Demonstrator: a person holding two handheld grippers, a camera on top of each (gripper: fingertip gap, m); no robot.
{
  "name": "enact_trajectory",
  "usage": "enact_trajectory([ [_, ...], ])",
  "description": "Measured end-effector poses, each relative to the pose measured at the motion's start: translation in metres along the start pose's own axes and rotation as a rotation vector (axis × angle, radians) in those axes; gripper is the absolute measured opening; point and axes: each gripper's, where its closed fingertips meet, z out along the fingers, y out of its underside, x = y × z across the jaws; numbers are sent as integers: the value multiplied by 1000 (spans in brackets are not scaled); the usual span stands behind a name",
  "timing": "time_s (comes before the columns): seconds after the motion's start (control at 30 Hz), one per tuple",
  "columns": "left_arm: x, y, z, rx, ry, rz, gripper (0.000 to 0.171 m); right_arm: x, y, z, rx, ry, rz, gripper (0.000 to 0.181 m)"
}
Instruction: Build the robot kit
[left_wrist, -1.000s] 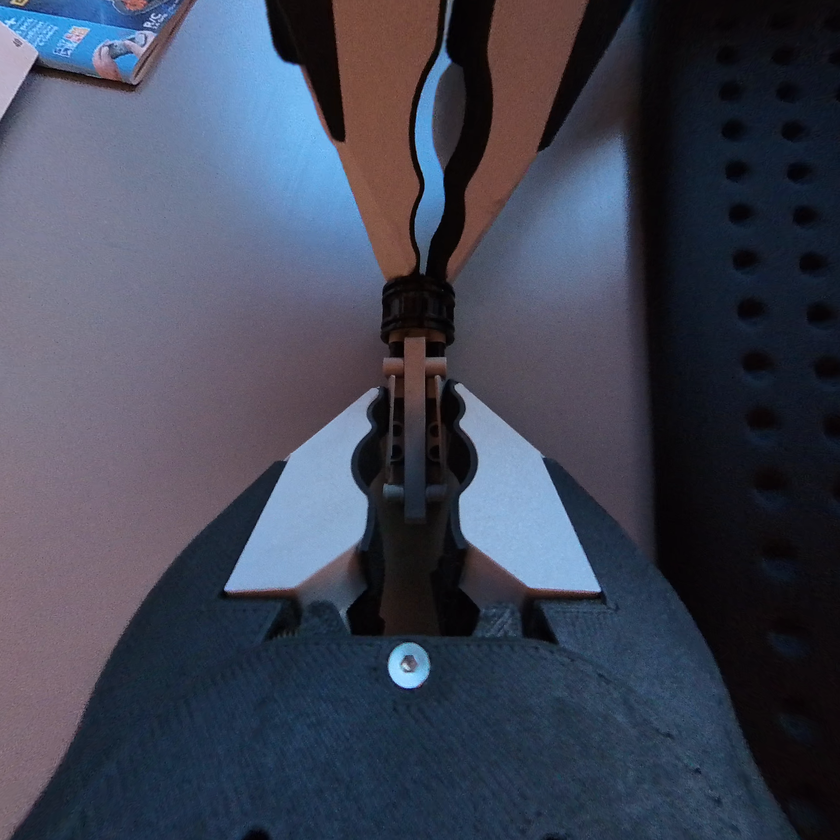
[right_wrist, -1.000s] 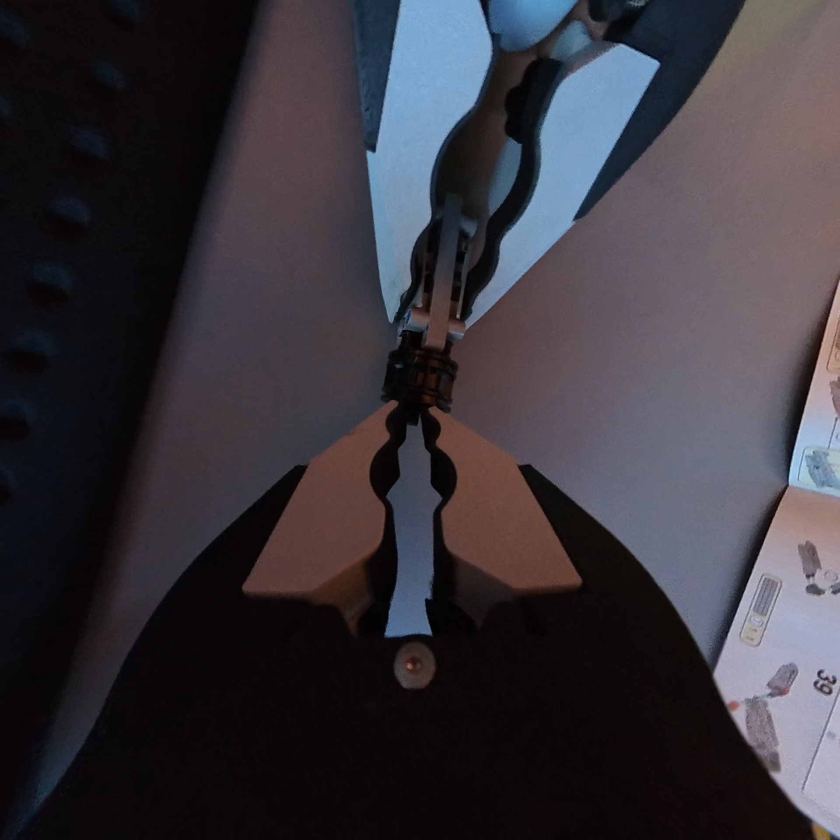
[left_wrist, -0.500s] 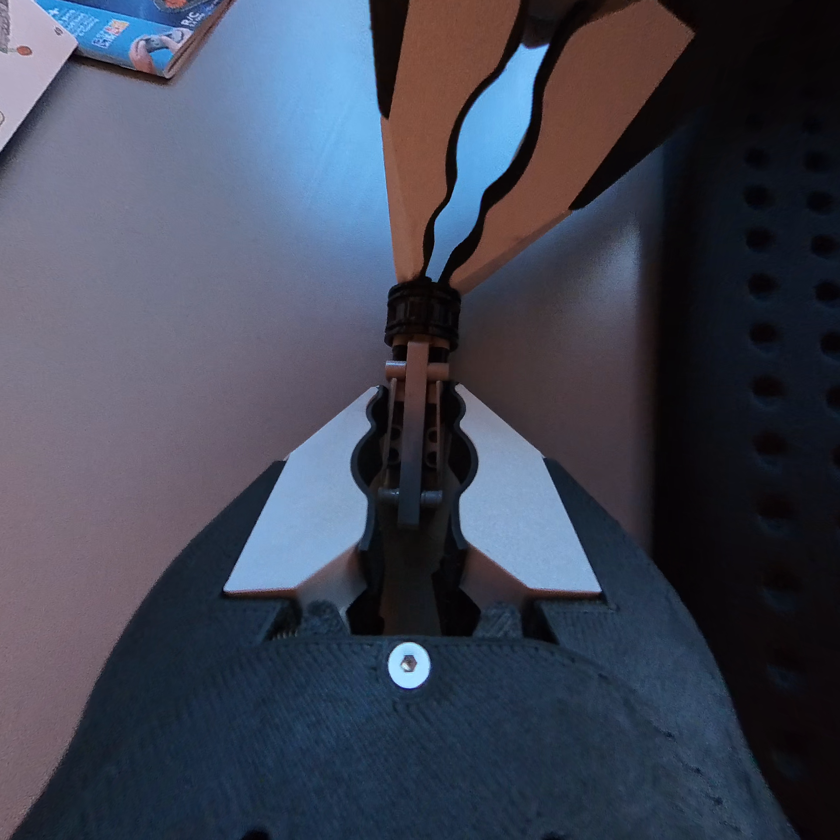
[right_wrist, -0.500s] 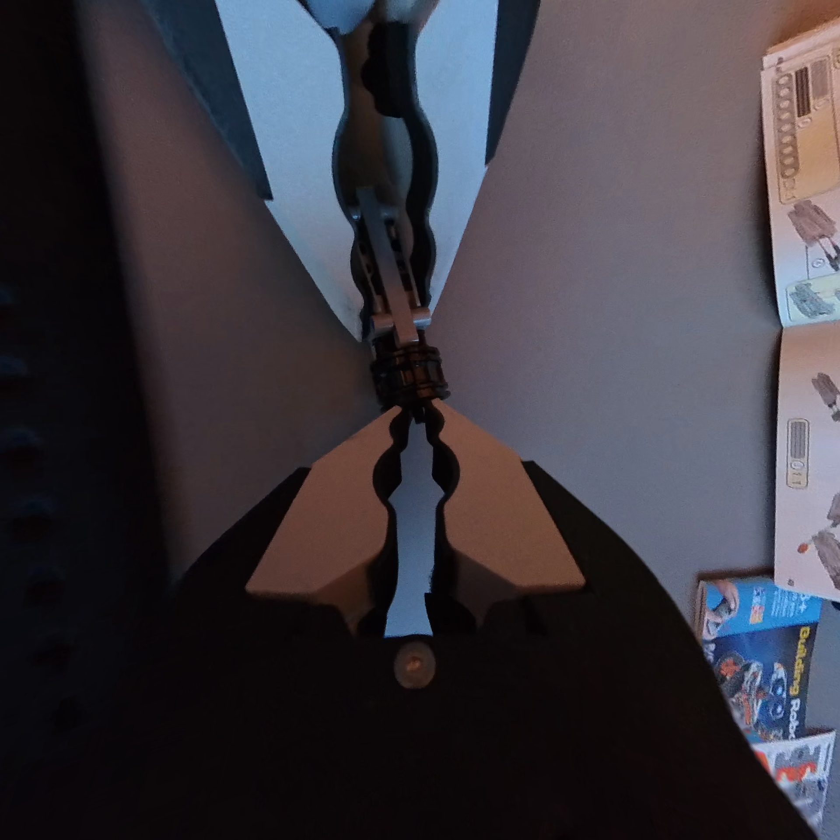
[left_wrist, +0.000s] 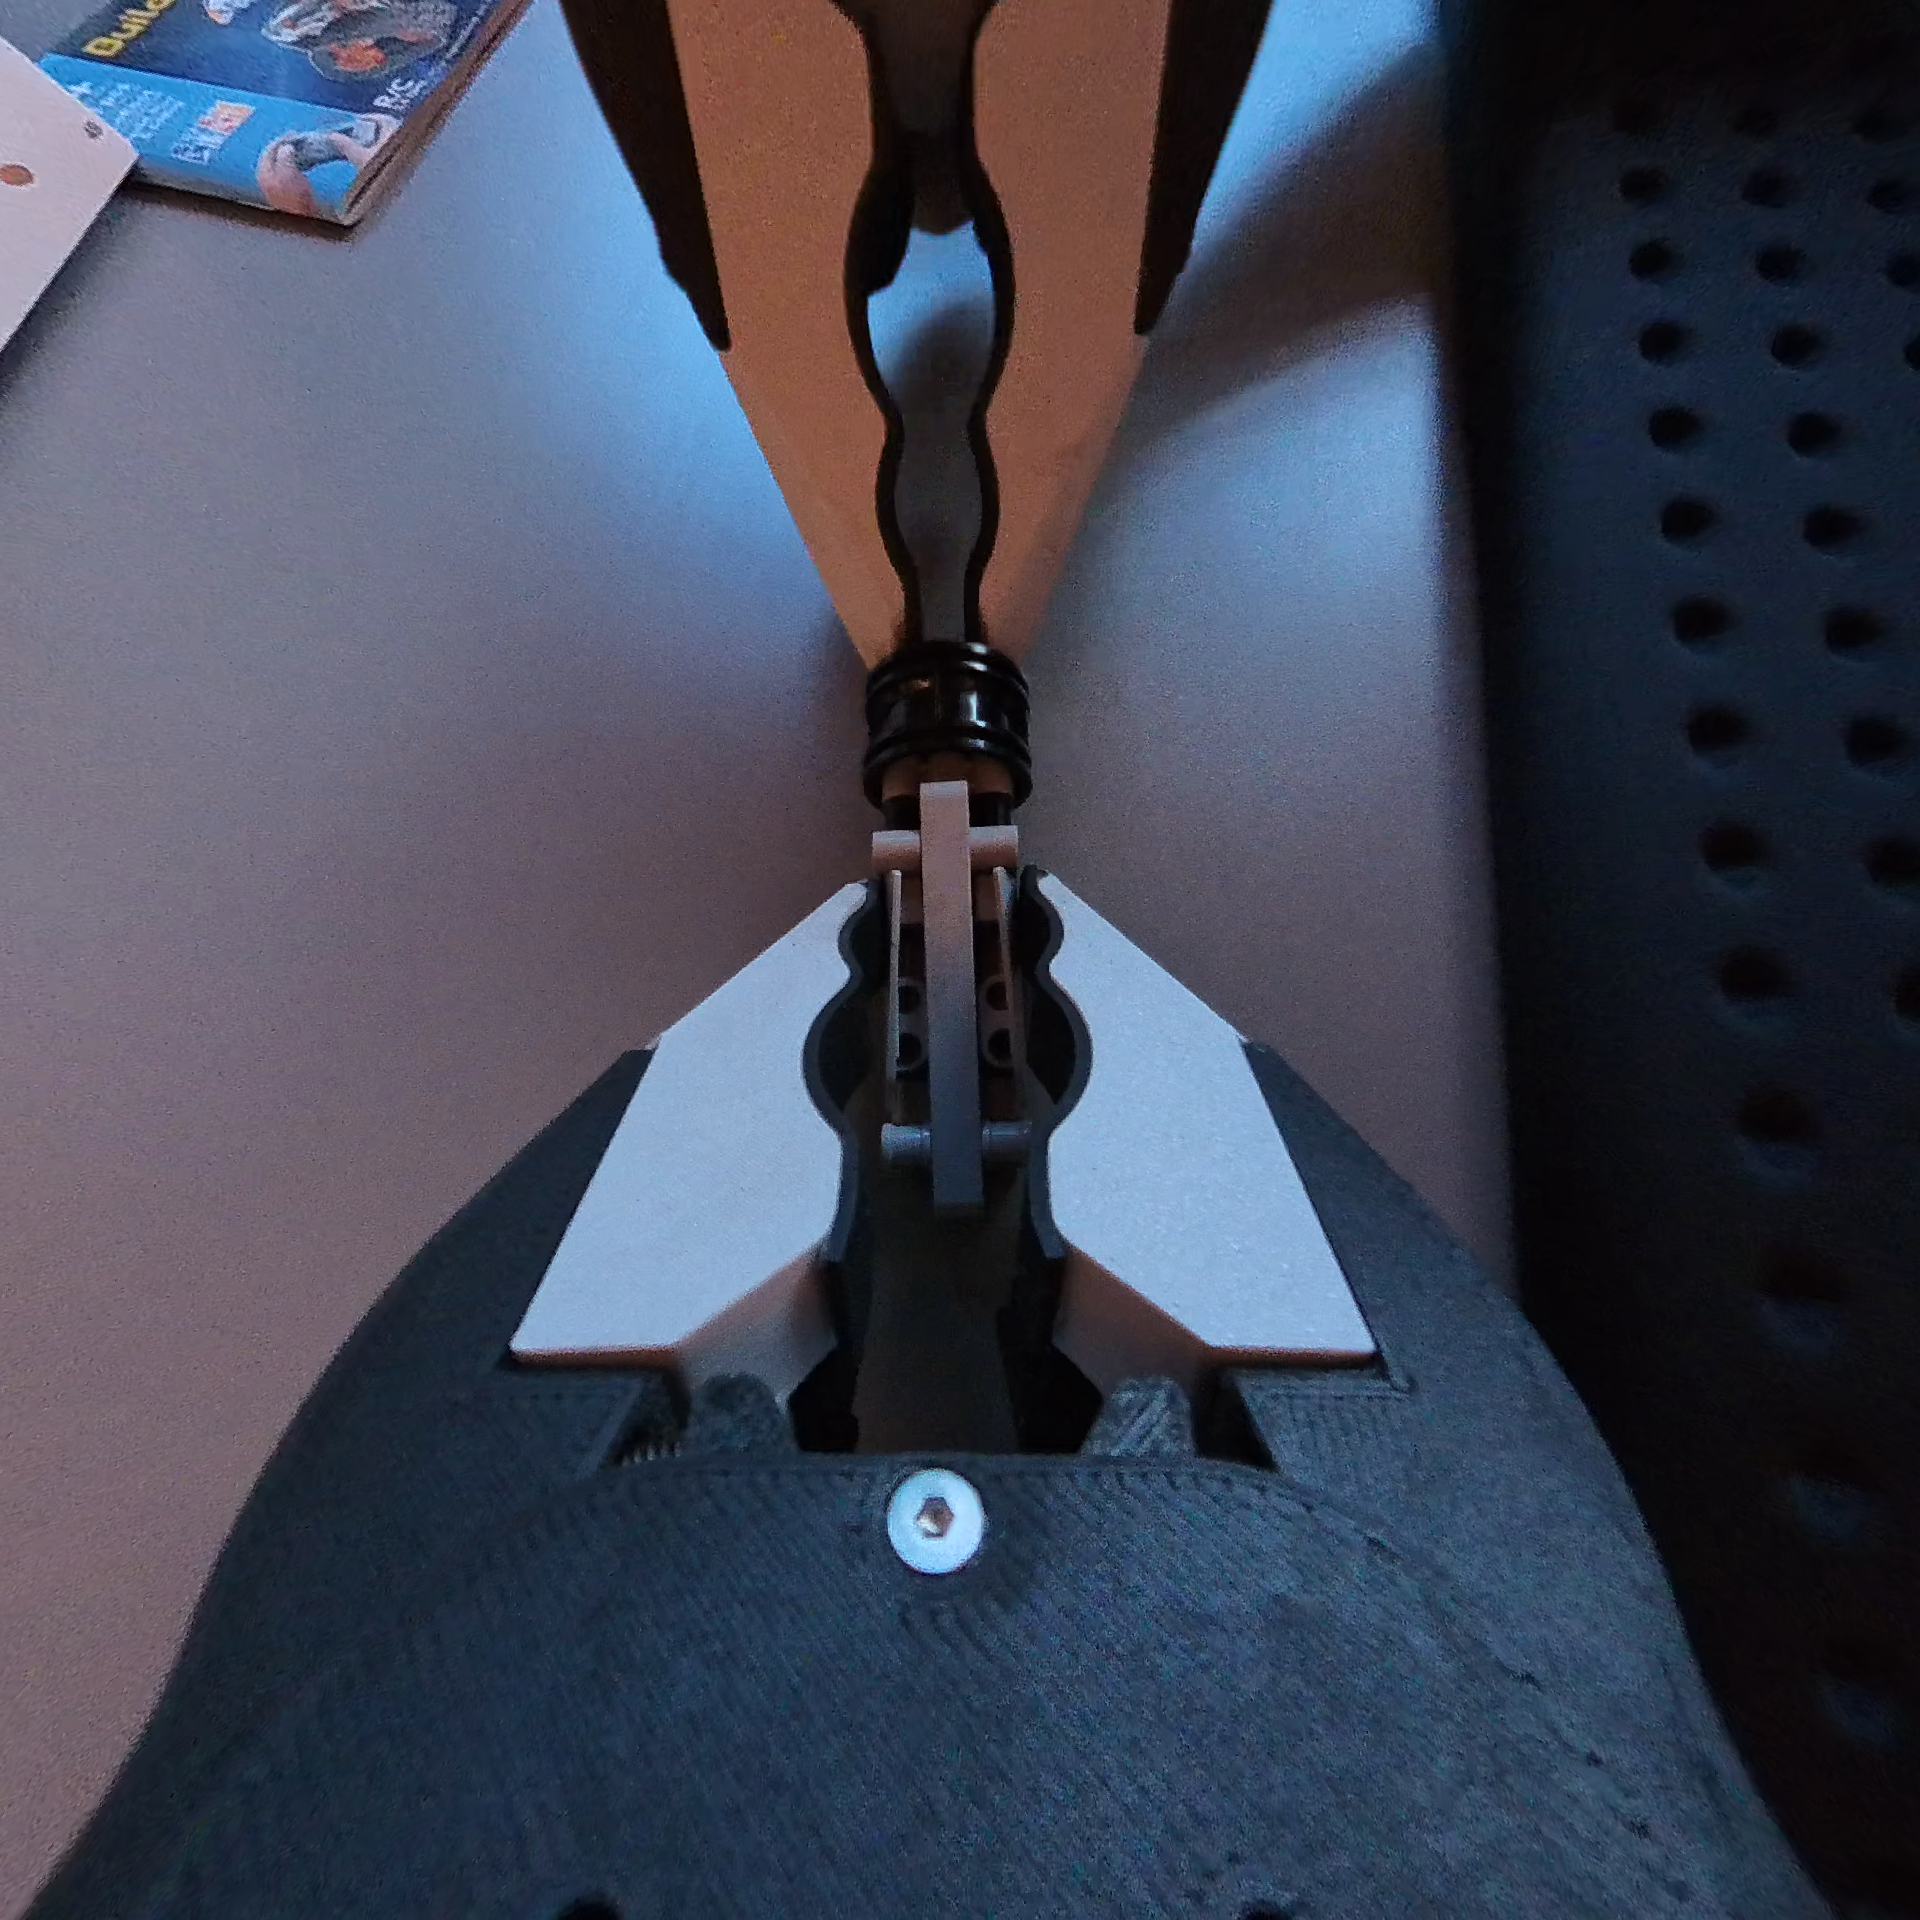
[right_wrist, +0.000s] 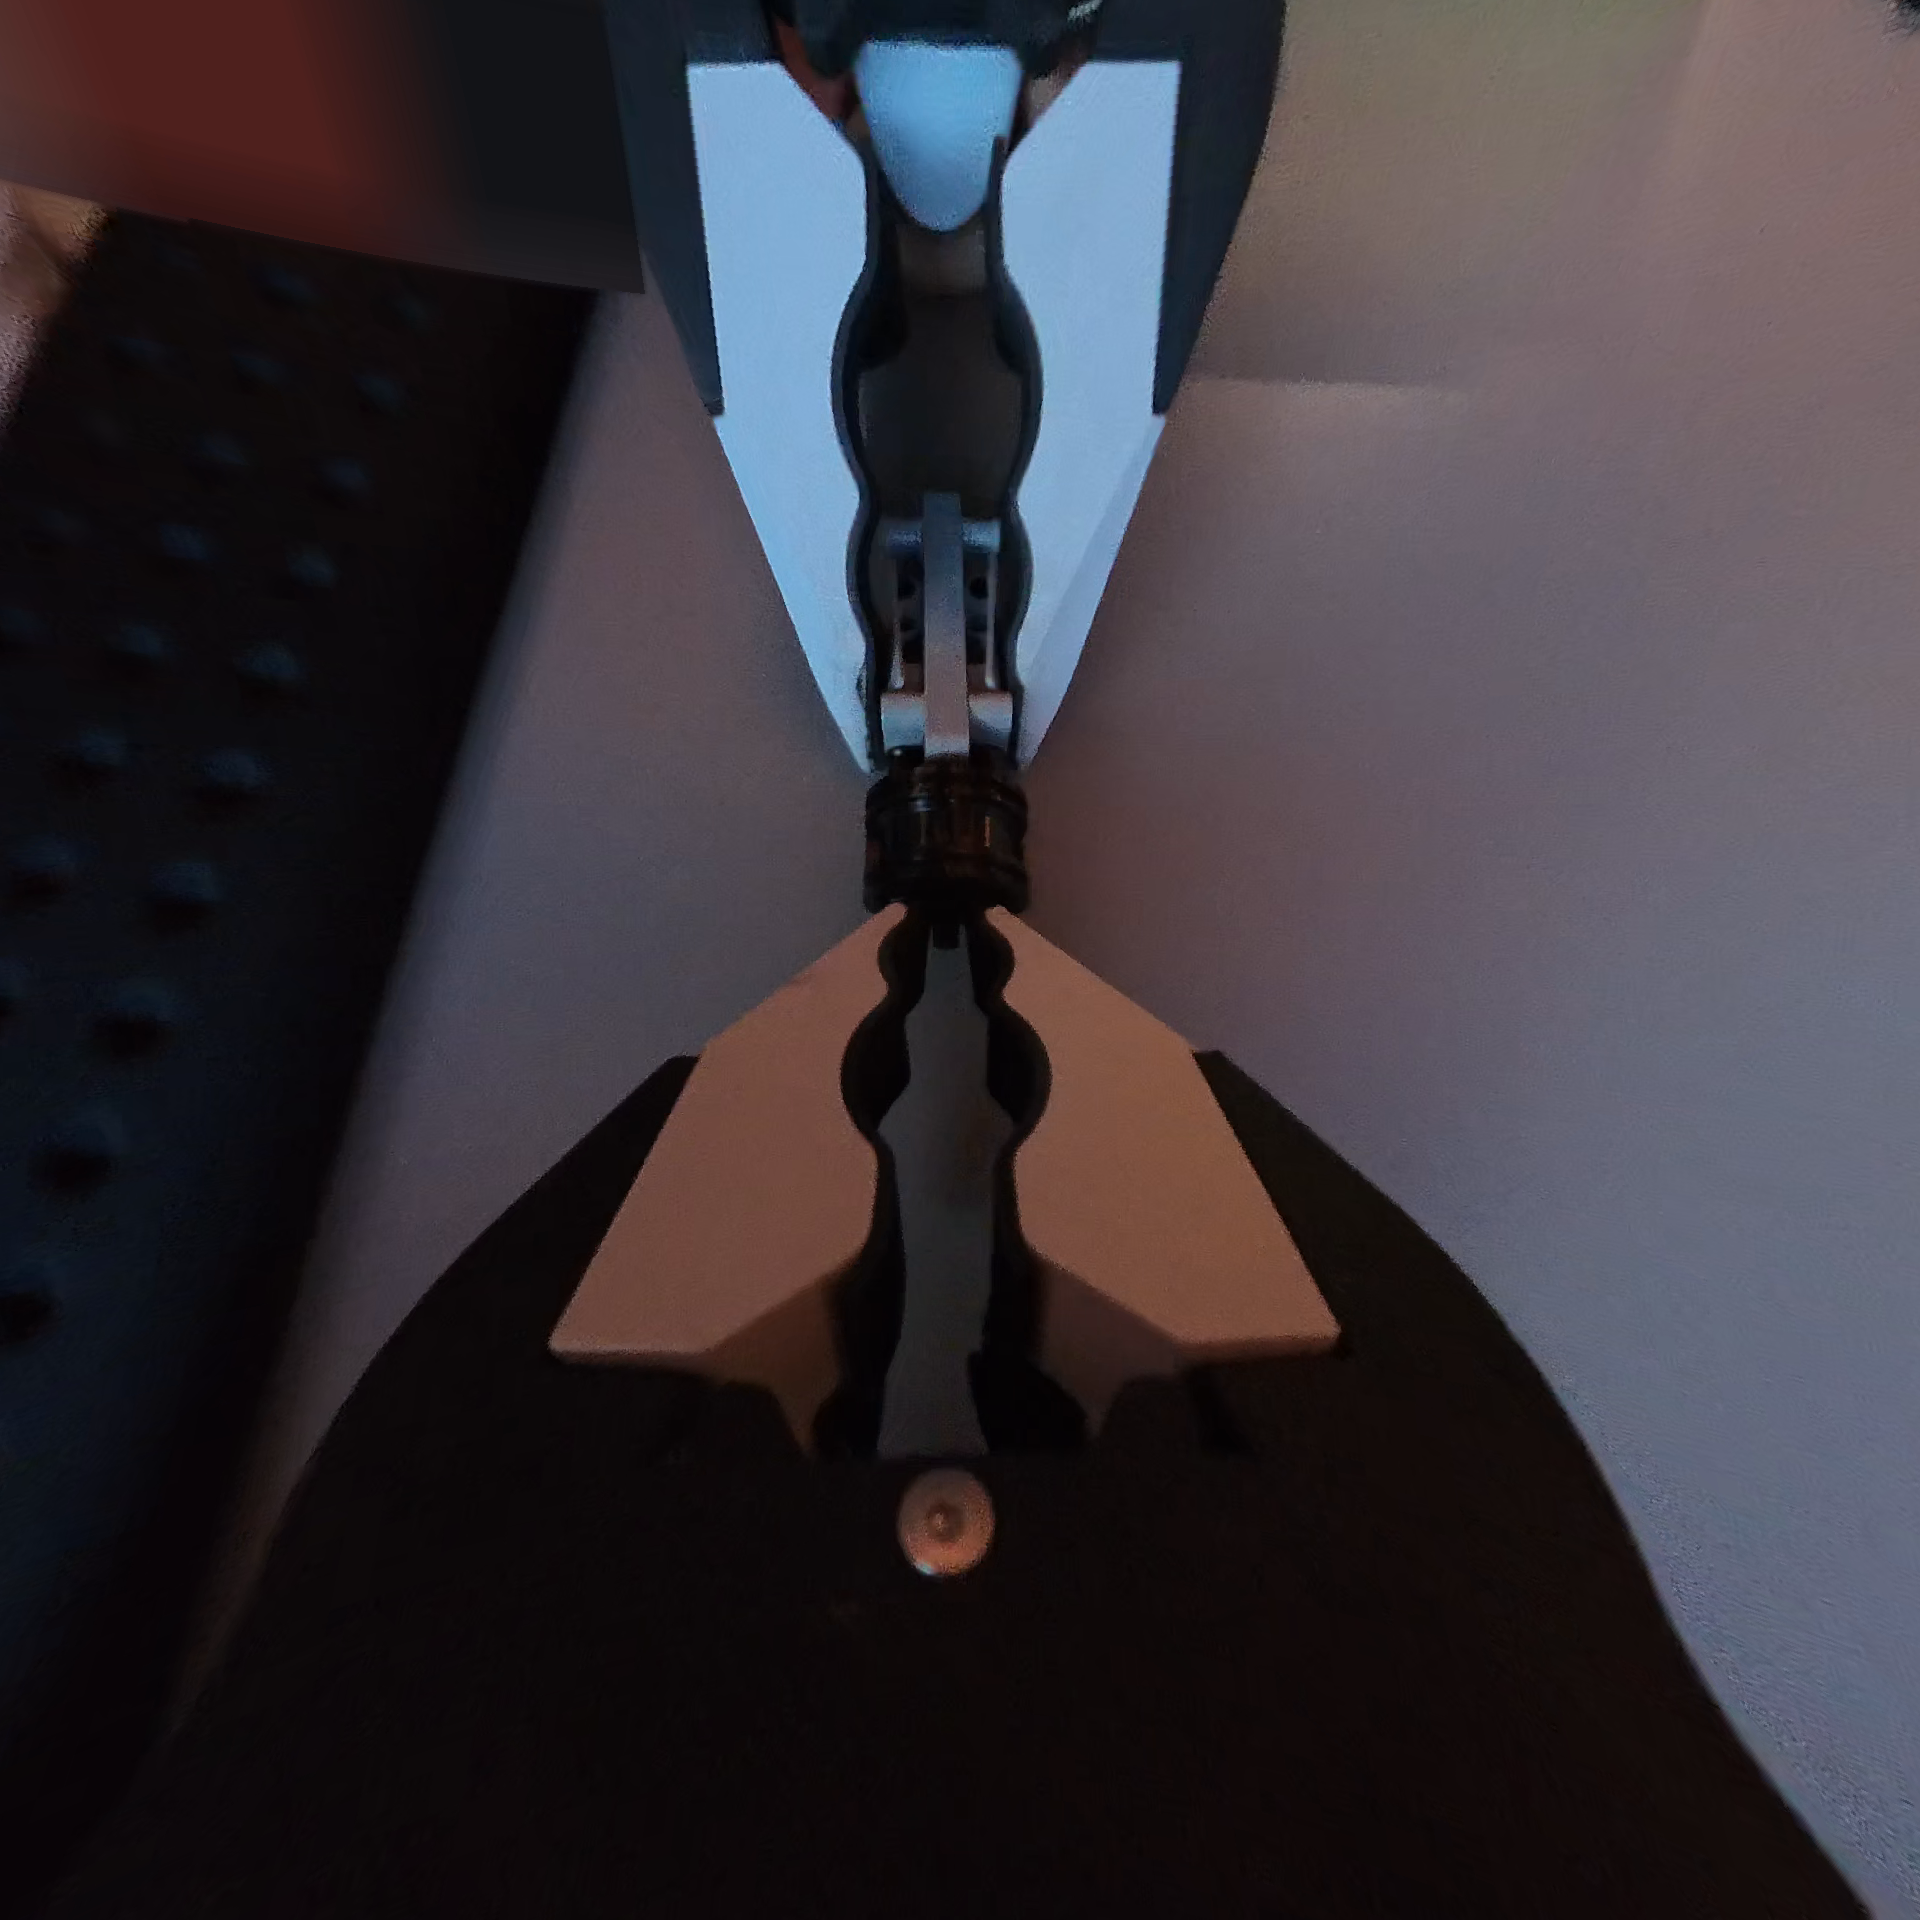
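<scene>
My left gripper (left_wrist: 951, 878) is shut on a grey toy-brick beam assembly (left_wrist: 951, 1018) that sticks out past its fingertips. A black ribbed wheel (left_wrist: 945, 727) sits on the front end of that assembly. My right gripper (left_wrist: 940, 634) comes in from the top of the left wrist view, pointing straight at the left one. In the right wrist view my right gripper (right_wrist: 943, 920) has its jaws nearly together on a small black stub at the wheel (right_wrist: 945, 842). The left gripper (right_wrist: 945, 748) and the assembly (right_wrist: 940, 644) lie beyond it. All is held above a grey table (left_wrist: 364, 727).
A dark perforated panel lies along the right edge of the left wrist view (left_wrist: 1714, 727) and along the left edge of the right wrist view (right_wrist: 208, 727). A blue printed booklet (left_wrist: 281, 104) and a white sheet (left_wrist: 42, 208) lie at the far left. Both grippers' tips are close together, under 4 cm apart.
The right gripper has swung round from a tilt until it lines up straight with the left gripper. The booklets have left the right wrist view. Both grips stay the same.
</scene>
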Motion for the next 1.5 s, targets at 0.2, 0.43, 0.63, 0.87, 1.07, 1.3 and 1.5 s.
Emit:
enact_trajectory([
  [0.2,5,0,0,2,29,18,24,-2,8,-3,55,-26,2,11],
  [0.43,16,1,-2,7,83,67,24,-3,-4,-12,170,-90,6,12],
  [0.63,20,1,-3,10,110,91,24,-11,-10,-5,173,-107,-58,4],
  [0.87,22,1,-3,9,130,89,23,-15,-11,-5,180,-96,-108,0],
  [1.07,23,0,-2,9,134,98,24,-15,-12,-5,184,-78,-144,0],
  [1.3,23,0,-1,9,124,104,24,-15,-13,-4,185,-66,-132,0],
  [1.5,23,0,-1,7,105,93,24,-15,-14,-4,156,-30,-111,0],
])
